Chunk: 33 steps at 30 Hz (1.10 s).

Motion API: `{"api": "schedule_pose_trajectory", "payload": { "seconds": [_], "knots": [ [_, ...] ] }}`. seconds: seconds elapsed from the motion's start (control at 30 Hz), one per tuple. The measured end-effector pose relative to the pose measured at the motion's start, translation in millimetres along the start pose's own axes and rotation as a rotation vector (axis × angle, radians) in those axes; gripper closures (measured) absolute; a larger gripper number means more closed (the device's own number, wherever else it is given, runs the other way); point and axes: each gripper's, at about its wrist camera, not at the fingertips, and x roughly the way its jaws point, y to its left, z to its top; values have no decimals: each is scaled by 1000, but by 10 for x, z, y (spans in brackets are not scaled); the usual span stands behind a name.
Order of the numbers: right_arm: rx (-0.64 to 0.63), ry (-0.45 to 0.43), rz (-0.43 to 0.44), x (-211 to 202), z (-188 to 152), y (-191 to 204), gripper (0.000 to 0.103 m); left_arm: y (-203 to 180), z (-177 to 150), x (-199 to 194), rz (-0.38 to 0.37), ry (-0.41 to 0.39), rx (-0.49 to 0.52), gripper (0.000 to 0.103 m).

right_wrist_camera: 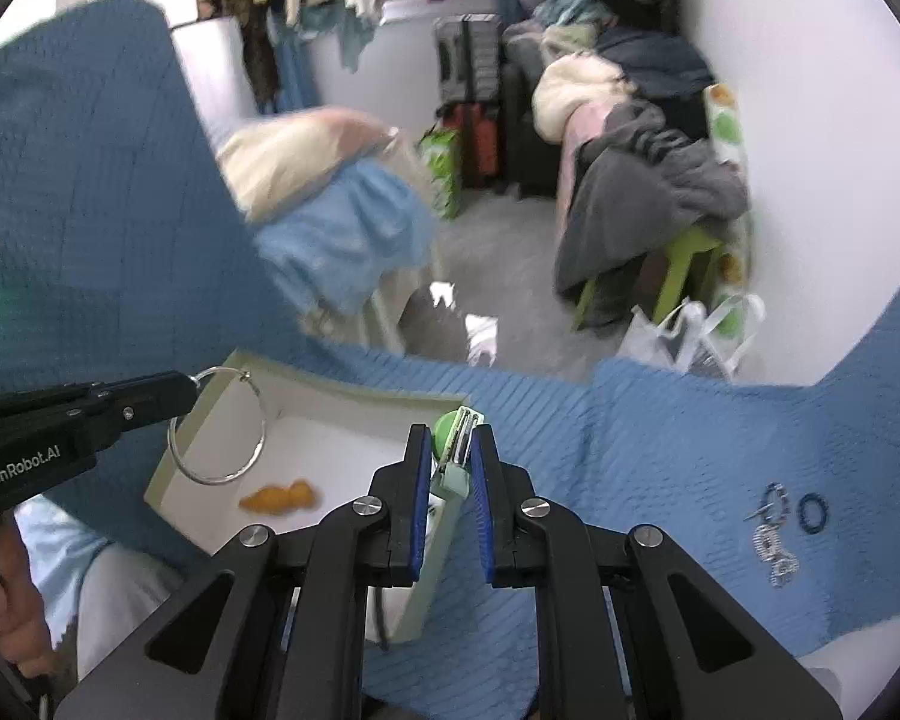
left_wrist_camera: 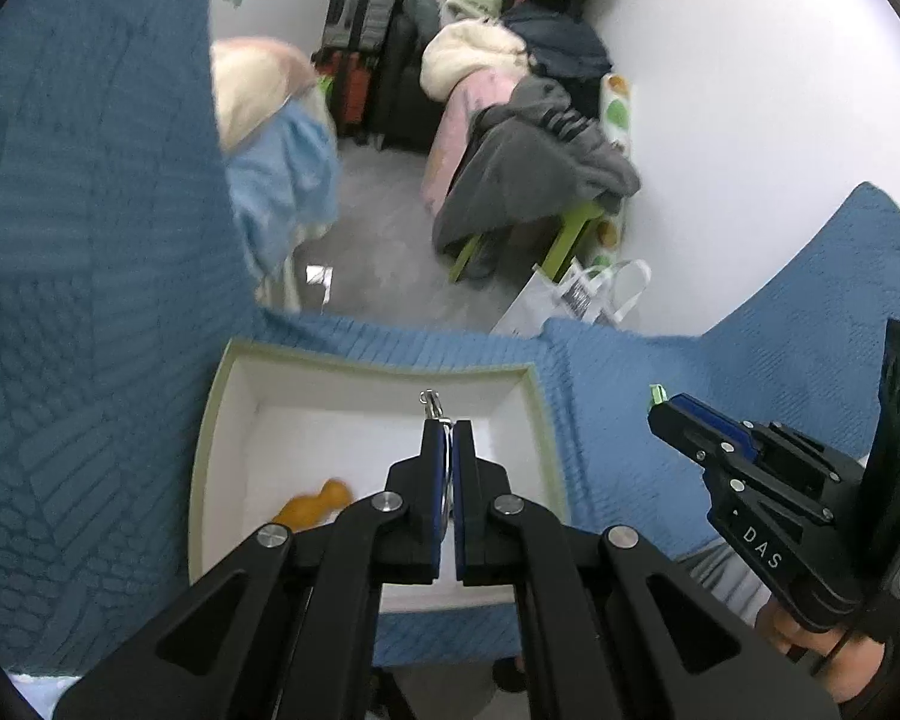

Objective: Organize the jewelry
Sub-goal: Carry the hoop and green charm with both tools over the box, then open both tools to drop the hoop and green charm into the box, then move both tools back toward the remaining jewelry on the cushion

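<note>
A pale green box (left_wrist_camera: 210, 420) with a white inside lies on the blue bedspread; it also shows in the right wrist view (right_wrist_camera: 168, 468). An orange piece (left_wrist_camera: 312, 507) lies in it, also in the right wrist view (right_wrist_camera: 279, 498). My left gripper (left_wrist_camera: 447, 429) is shut on a large silver hoop (right_wrist_camera: 219, 426) and holds it above the box. My right gripper (right_wrist_camera: 453, 438) is shut on a green hair clip (right_wrist_camera: 453, 429) at the box's right wall. Silver chain pieces (right_wrist_camera: 771, 546) and a dark blue ring (right_wrist_camera: 812, 513) lie on the bedspread to the right.
The blue bedspread (right_wrist_camera: 660, 450) covers the surface and rises on the left. Beyond its edge are a floor, a green stool piled with clothes (right_wrist_camera: 648, 198), suitcases (right_wrist_camera: 474, 138) and a white bag (right_wrist_camera: 690, 336).
</note>
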Motion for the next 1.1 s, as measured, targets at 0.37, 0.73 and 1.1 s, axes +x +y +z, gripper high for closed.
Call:
{"api": "schedule_pose_trajectory", "payload": {
  "seconds": [0.37, 0.73, 1.1],
  "knots": [
    [-61, 143, 53, 536, -350, 357, 92, 372, -330, 343, 70, 78, -51, 101],
    [-81, 200, 69, 675, -528, 443, 91, 402, -546, 500, 59, 119, -76, 101],
    [-111, 106, 120, 240, -287, 427, 76, 300, -403, 21, 55, 12, -86, 45]
  ]
}}
